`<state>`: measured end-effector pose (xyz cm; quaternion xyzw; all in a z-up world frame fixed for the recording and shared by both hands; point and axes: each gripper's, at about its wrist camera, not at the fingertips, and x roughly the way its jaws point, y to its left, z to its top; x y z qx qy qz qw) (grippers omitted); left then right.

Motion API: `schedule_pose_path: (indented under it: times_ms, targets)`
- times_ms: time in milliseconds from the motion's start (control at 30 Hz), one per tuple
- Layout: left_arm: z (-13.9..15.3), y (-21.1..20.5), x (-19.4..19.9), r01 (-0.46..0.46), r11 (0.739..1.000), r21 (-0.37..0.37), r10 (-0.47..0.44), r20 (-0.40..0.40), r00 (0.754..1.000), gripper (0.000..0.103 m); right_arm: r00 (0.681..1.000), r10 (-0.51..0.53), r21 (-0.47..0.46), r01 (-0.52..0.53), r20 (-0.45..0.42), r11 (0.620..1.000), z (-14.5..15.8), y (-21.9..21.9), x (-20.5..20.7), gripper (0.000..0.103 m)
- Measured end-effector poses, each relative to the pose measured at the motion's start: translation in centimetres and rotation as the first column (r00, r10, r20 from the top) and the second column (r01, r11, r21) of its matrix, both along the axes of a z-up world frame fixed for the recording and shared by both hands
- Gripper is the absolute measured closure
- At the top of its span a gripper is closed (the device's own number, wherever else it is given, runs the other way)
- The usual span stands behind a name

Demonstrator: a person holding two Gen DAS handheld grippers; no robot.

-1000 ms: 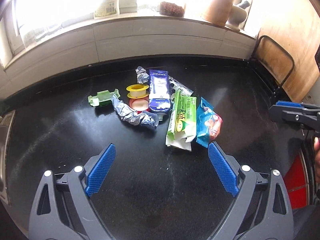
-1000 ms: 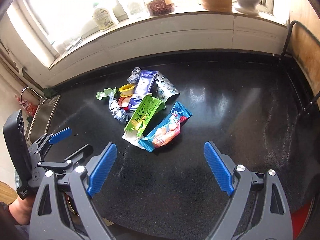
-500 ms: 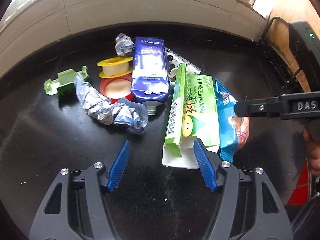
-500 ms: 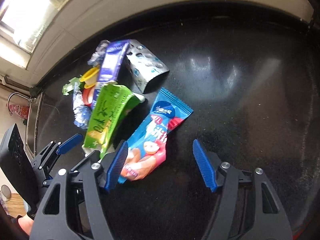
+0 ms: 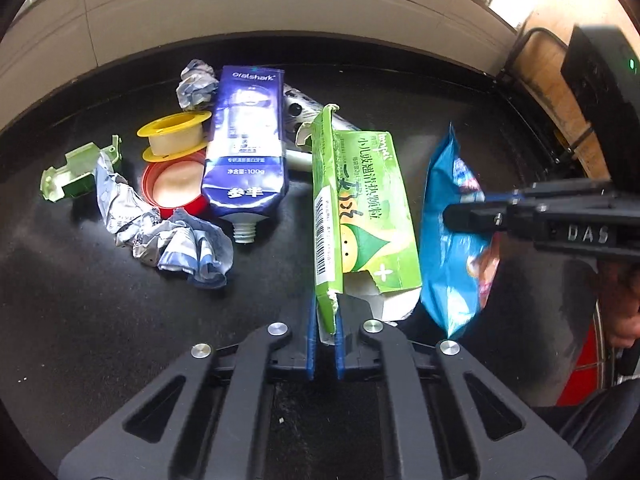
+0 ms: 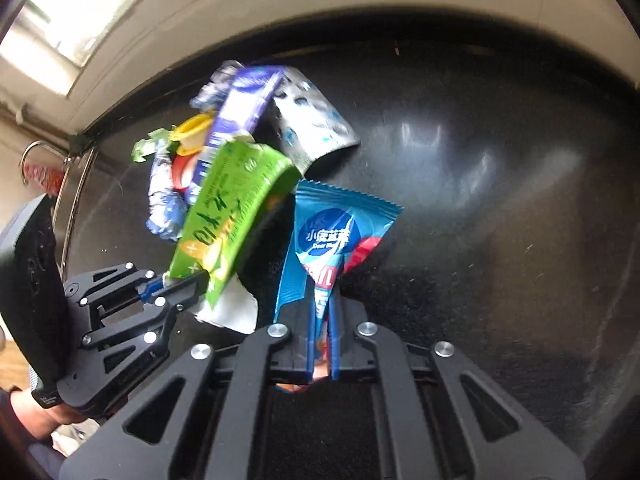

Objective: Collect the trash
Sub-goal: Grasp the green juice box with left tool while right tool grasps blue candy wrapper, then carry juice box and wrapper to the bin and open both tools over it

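My left gripper (image 5: 323, 330) is shut on the near end of a flattened green carton (image 5: 360, 204), which also shows in the right wrist view (image 6: 232, 208). My right gripper (image 6: 320, 328) is shut on a blue snack wrapper (image 6: 332, 236); from the left wrist view the wrapper (image 5: 452, 240) hangs tilted off the counter in that gripper (image 5: 472, 208). Left on the black counter are a purple toothpaste tube (image 5: 244, 152), a yellow tape spool (image 5: 174, 136), a red lid (image 5: 176, 188), crumpled foil wrappers (image 5: 168, 232), a green plastic piece (image 5: 72, 176) and a silver blister pack (image 6: 316, 124).
A pale tiled wall (image 5: 240, 12) runs behind the counter. A black metal rack (image 5: 536, 80) and wooden board (image 5: 560, 92) stand at the right. A sink edge (image 6: 72, 184) lies at the far left of the right wrist view. A red object (image 5: 584, 364) sits below the counter's right edge.
Both grippers closed: the left one shut on the green carton's end, the right one shut on the blue wrapper. Both items are lifted and tilted compared with before.
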<state>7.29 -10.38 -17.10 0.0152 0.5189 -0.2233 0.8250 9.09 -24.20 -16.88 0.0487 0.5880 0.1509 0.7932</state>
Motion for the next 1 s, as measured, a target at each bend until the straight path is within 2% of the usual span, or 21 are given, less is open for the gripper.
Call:
schedule_pose_path:
  times_ms: [200, 400, 567, 667, 733, 800, 833, 867, 900, 933, 967, 1000]
  targets:
    - [3.4, 0.6, -3.1, 0.003, 1.000, 0.012, -0.004, 0.050, 0.999, 0.098, 0.995, 0.034, -0.037, -0.030, 0.097, 0.999, 4.4, -0.1, -2.4, 0.097]
    - [6.1, 2.9, -5.5, -0.056, 0.998, 0.018, 0.054, 0.087, 0.995, 0.098, 0.986, 0.057, -0.061, -0.048, 0.156, 0.997, 7.0, 1.0, -4.7, 0.097]
    - [8.0, 7.2, -8.0, -0.164, 0.986, 0.010, 0.162, 0.112, 0.980, 0.098, 0.966, 0.154, -0.097, -0.136, 0.207, 0.986, 9.0, 4.8, -6.0, 0.097]
    - [9.1, 10.7, -10.1, -0.269, 0.963, 0.015, 0.265, 0.136, 0.955, 0.098, 0.942, 0.254, -0.094, -0.239, 0.220, 0.966, 10.0, 9.0, -6.6, 0.097]
    - [9.6, 13.8, -12.0, -0.362, 0.932, 0.030, 0.353, 0.155, 0.923, 0.098, 0.915, 0.334, -0.085, -0.323, 0.226, 0.943, 10.3, 12.5, -7.1, 0.097]
    - [9.8, 17.2, -14.2, -0.457, 0.889, 0.027, 0.449, 0.150, 0.881, 0.098, 0.872, 0.434, -0.074, -0.429, 0.228, 0.900, 10.4, 17.2, -8.1, 0.097]
    - [9.8, 19.6, -15.9, -0.524, 0.851, 0.024, 0.516, 0.144, 0.845, 0.098, 0.849, 0.477, -0.066, -0.475, 0.228, 0.877, 10.3, 19.4, -8.7, 0.097]
    - [9.8, 21.3, -17.6, -0.573, 0.819, 0.028, 0.564, 0.143, 0.813, 0.098, 0.809, 0.543, -0.047, -0.548, 0.223, 0.835, 10.2, 22.7, -9.9, 0.097]
    - [9.7, 23.0, -19.1, -0.619, 0.784, 0.036, 0.609, 0.141, 0.780, 0.098, 0.784, 0.581, -0.038, -0.588, 0.219, 0.808, 10.1, 24.6, -10.5, 0.097]
    - [9.3, 25.3, -21.3, -0.674, 0.737, 0.053, 0.663, 0.138, 0.736, 0.098, 0.736, 0.642, -0.027, -0.653, 0.213, 0.757, 9.8, 27.8, -11.9, 0.097]
    - [8.9, 26.8, -22.9, -0.711, 0.700, 0.067, 0.699, 0.135, 0.702, 0.098, 0.693, 0.690, -0.022, -0.702, 0.210, 0.712, 9.4, 30.5, -13.1, 0.097]
    - [8.3, 29.0, -25.5, -0.759, 0.645, 0.086, 0.749, 0.127, 0.651, 0.098, 0.660, 0.722, -0.016, -0.736, 0.207, 0.677, 9.1, 32.6, -14.3, 0.097]
